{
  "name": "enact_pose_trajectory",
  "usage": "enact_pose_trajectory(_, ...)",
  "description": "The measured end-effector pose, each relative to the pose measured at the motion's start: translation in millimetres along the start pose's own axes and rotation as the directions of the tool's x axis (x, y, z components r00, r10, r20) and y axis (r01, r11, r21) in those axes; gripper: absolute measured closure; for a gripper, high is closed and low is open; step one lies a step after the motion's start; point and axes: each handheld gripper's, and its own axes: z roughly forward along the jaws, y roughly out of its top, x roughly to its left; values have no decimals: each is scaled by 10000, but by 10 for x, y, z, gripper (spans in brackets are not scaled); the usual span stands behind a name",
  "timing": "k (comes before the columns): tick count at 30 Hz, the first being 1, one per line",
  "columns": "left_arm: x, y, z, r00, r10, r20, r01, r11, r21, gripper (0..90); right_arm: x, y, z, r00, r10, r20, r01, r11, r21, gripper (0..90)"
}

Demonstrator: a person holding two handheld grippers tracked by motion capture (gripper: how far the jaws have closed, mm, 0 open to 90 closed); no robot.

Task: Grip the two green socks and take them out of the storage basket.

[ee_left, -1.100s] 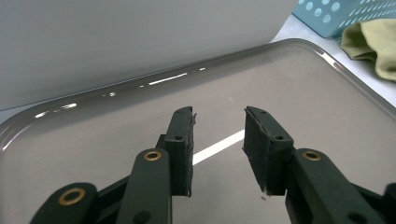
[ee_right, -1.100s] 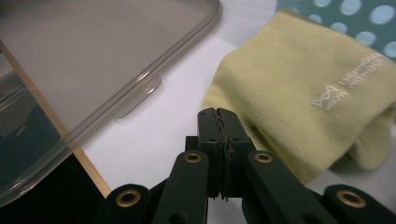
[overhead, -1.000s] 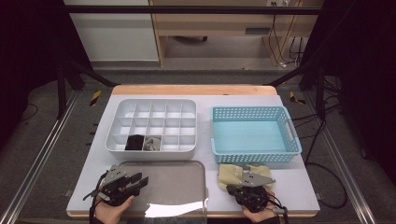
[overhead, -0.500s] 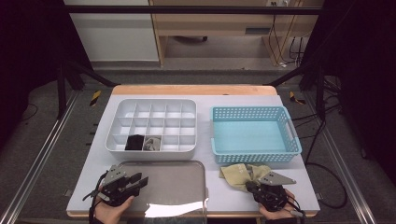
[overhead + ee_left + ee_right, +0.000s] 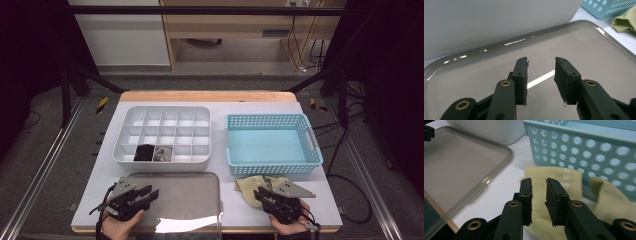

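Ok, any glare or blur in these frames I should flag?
High view: white glare on the lid's near edge; room around the table dark. Left gripper view: bright streaks reflect on the lid, jaws sharp. Right gripper view: basket and cloth soft, out of focus behind the sharp jaws.

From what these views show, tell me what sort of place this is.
Probably a lab recording station, not a home: a white table inside a black frame, loose cables on the floor, and handheld grippers, left and right.
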Motion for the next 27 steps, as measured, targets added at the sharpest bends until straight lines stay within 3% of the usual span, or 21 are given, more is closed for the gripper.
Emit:
enact_pose_trajectory(8, 1, 3, -6, 10000, 7, 2, -7, 10000, -20, 619, 137, 41, 369, 9999, -160, 7, 160, 9992, 373, 651)
enact_pose_trajectory(11, 5, 3, -6, 10000, 15, -1, -15, 10000, -13, 619, 189, 58, 487, 9986, -442, 276, 423, 9968, 676, 642)
enact_pose_trajectory(15, 2, 3, -5, 10000, 1, 13, -1, 10000, -22, 619, 194, 12, 595, 9954, -663, 692, 586, 9924, 1085, 717)
enact_pose_trajectory(20, -1, 4, -7, 10000, 10, 11, -10, 10000, -8, 619, 158, 7, 576, 9933, -735, 887, 632, 9914, 1144, 868)
enact_pose_trajectory(24, 0, 4, -7, 10000, 16, 21, -16, 10000, -25, 619, 128, 9, 547, 9960, -517, 723, 437, 9932, 1076, 887)
enact_pose_trajectory(27, 6, 5, -9, 10000, -8, 28, 8, 10000, -37, 619, 139, 41, 487, 9986, -474, 245, 458, 9971, 608, 889)
